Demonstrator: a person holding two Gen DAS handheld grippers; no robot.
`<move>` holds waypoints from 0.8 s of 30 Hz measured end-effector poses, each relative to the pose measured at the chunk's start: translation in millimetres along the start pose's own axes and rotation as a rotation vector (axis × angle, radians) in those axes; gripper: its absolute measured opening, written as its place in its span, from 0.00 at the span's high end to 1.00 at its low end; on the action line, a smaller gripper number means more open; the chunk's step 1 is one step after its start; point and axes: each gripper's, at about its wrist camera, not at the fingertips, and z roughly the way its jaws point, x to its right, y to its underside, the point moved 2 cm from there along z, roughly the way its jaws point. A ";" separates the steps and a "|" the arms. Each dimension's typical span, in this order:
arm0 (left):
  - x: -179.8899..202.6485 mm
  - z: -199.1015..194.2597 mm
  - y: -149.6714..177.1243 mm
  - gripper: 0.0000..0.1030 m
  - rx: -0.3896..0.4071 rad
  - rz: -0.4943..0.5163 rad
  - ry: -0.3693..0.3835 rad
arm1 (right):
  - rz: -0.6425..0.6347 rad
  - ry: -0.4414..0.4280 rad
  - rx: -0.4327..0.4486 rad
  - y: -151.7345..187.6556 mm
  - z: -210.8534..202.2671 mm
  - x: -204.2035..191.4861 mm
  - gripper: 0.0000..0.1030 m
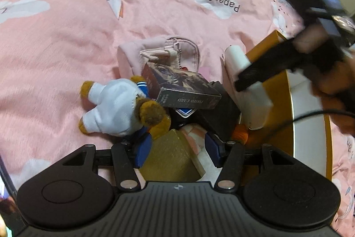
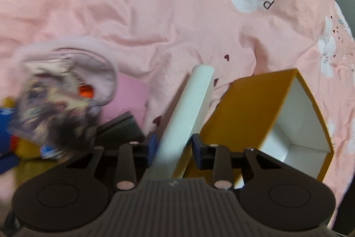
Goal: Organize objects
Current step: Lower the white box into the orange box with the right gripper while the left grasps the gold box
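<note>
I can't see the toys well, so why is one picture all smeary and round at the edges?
Right wrist view: the card box and toys on the left are smeared by motion blur, while the white box between the right gripper fingers stays sharp. Left wrist view: the bear is clear; only the other gripper, top right, blurs. Both are fisheye, so corners go dark and bend.

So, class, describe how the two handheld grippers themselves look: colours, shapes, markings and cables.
Each gripper, the left gripper and the right gripper, has a black ribbed body with a small white emblem, two round black side discs, black linkage bars with silver pins, and blue fingers. Seen from the left wrist, the right one shows a green light and a black cable.
</note>
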 end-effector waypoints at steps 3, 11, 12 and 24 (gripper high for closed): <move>3.0 -4.0 2.4 0.36 0.005 -0.012 -0.018 | 0.046 -0.121 0.070 21.8 -28.8 12.8 0.70; 32.6 -4.7 14.8 0.33 0.021 0.103 -0.136 | 0.162 -0.339 0.359 98.0 -117.0 51.3 0.72; 37.3 -5.5 18.3 0.33 0.020 0.137 -0.143 | 0.189 -0.361 0.386 107.1 -119.4 62.5 0.72; 72.0 18.6 59.7 0.26 0.019 0.565 -0.304 | 0.492 -0.508 0.415 205.6 -86.3 141.9 0.73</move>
